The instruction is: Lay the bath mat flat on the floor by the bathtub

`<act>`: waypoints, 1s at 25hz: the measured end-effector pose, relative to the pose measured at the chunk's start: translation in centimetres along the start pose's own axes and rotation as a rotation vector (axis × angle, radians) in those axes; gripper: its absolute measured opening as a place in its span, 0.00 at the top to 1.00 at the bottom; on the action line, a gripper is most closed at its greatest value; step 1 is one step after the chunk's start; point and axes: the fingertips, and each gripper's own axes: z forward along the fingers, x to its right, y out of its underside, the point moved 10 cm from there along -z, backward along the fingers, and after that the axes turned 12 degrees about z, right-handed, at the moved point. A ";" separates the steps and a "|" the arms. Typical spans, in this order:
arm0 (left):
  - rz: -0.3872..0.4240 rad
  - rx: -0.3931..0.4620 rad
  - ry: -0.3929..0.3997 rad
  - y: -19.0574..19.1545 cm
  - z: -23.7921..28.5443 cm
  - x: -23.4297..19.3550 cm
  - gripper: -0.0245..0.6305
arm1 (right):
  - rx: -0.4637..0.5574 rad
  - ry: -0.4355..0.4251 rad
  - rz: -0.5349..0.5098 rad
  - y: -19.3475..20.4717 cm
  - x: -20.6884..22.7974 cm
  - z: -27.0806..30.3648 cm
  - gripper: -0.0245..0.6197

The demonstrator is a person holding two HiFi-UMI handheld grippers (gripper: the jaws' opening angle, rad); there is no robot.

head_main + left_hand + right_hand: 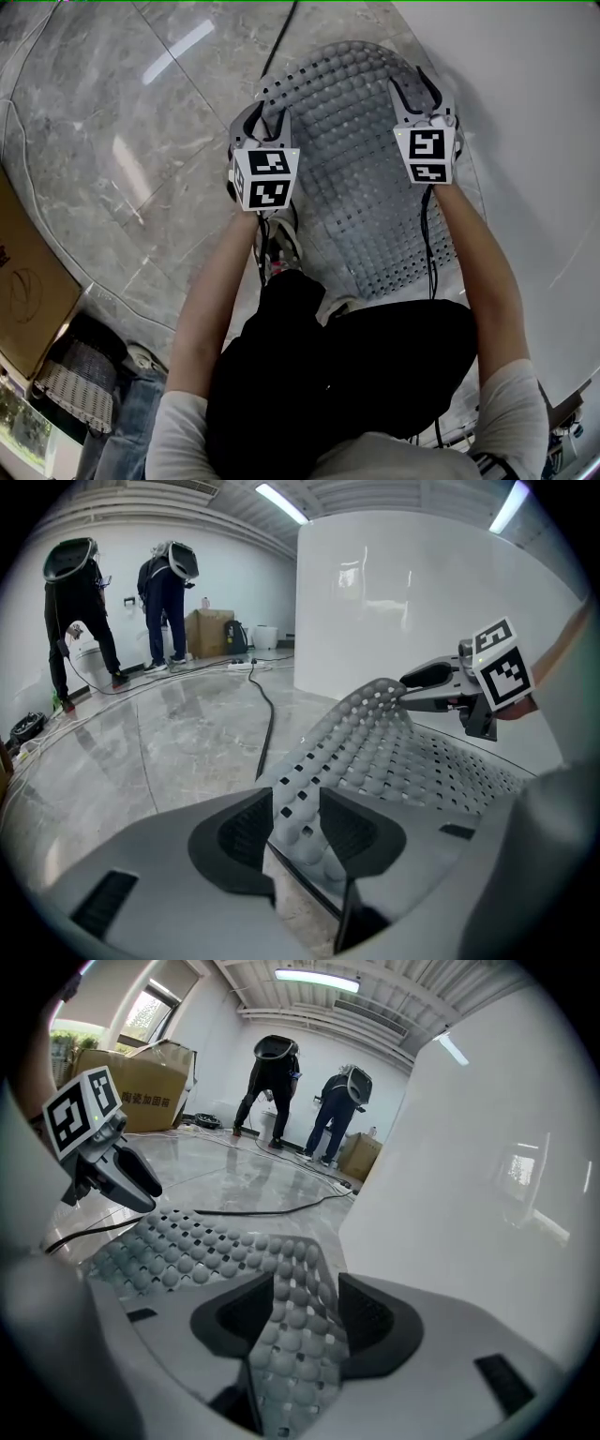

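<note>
The grey, nubbed bath mat (370,202) lies lengthwise on the marble floor (141,141), just beside the white bathtub (534,112). Its near end lies by the crouching person's shoes. Its two far corners are not flat yet. Each rises off the floor and stands between a gripper's jaws.

The left gripper (295,832) has its jaws released. The pads stand apart, and the mat's perforated corner runs up between them without being pinched. The right gripper (305,1321) is the same, jaws spread wide, with a fold of the mat loose in the gap. From the head view both grippers point down and away from the person, one at each far corner.

A black cable (281,37) trails across the floor beyond the mat. A cardboard box (28,281) sits at the left edge. Two people (75,611) stand well apart in the background.
</note>
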 end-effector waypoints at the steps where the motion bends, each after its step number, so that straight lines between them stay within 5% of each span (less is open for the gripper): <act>1: -0.002 -0.001 0.004 0.0 0.1 -0.1 0.75 | -0.002 0.003 -0.012 0.0 0.1 0.0 0.64; 17: 0.012 0.044 0.053 -1.7 -0.2 2.7 0.75 | 0.018 -0.025 0.027 1.2 0.6 -2.7 0.64; 23: 0.022 0.052 0.098 -2.2 -0.6 4.0 0.75 | 0.028 -0.038 0.032 1.9 0.6 -4.7 0.94; 25: 0.048 0.057 0.134 -2.4 -0.8 4.5 0.77 | 0.027 -0.059 0.051 2.1 0.4 -5.6 0.95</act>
